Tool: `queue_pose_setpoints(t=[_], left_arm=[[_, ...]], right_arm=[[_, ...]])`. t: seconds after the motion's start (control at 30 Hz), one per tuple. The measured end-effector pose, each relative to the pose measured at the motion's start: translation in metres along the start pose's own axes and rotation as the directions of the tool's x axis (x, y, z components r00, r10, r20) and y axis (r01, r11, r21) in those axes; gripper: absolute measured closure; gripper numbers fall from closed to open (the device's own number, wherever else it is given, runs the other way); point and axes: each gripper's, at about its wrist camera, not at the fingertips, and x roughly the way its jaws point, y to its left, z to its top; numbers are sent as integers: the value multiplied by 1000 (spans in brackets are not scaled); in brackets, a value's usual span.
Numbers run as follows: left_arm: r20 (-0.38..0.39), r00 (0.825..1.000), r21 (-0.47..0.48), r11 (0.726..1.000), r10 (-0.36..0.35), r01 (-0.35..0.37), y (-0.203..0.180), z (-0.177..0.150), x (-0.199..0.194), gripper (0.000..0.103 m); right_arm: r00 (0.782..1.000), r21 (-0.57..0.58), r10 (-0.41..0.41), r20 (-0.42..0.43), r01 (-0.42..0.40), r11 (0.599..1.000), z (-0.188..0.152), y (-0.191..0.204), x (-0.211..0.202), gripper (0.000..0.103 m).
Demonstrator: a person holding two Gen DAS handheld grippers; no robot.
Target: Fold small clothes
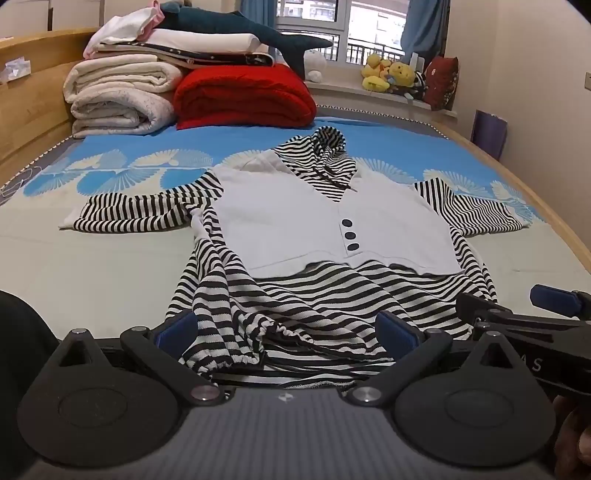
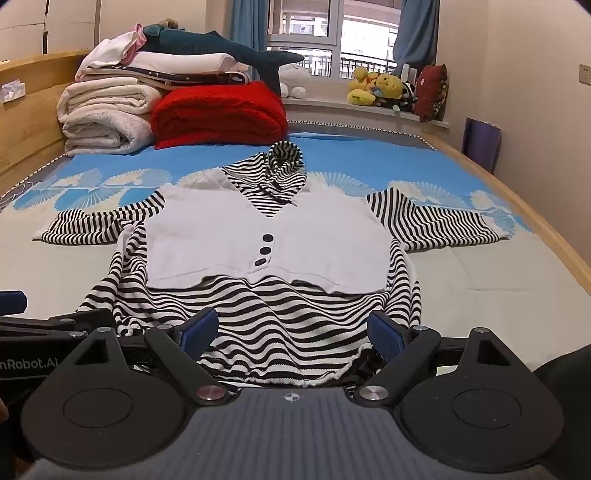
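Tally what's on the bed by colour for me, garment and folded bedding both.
Black-and-white striped garment with white vest front: 1
Red folded blanket: 1
Cream rolled quilt: 1
White folded bedding on the stack: 1
Teal plush shark on top: 1
Total: 5

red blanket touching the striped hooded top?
Apart. Left wrist view: bare blue sheet separates folded red knit blanket from striped hooded top.

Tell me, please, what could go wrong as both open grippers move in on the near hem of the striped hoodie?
1. The hem is gathered and rumpled in front of the left gripper, so it may pinch only one layer or a bunched lump.
2. The white vest panel lies loose on top and could slide askew when the hem lifts.
3. The right gripper sits close beside the left; they might bump.
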Motion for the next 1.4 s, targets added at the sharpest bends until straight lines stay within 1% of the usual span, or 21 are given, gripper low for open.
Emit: queue_pose_setpoints(t=[0.13, 0.17, 0.3, 1.13, 1.4], left_arm=[[-2, 1000, -1, 1000, -1, 1, 0, 0, 1, 1], [-3, 1000, -2, 1000, -1, 1, 0, 0, 1, 1], [-5, 1000, -3, 1000, -3, 3, 1, 1, 0, 1], [-6, 1000, -3, 1000, -2, 2, 1, 1, 1, 1], [-9, 1000, 10, 1000, -2, 2, -2, -2, 3, 1]], right_arm=[[1000, -5, -1, -6, 1, 1000, 4, -4, -4, 15], [1000, -6, -3, -7, 3, 1000, 1, 2, -4, 15], [1000, -5, -2, -3, 2, 1000, -2, 2, 3, 15], [1000, -7, -3, -8, 3, 1000, -1, 3, 4, 15], [1000, -2, -16, 7, 16, 1000, 0, -2, 3, 15]])
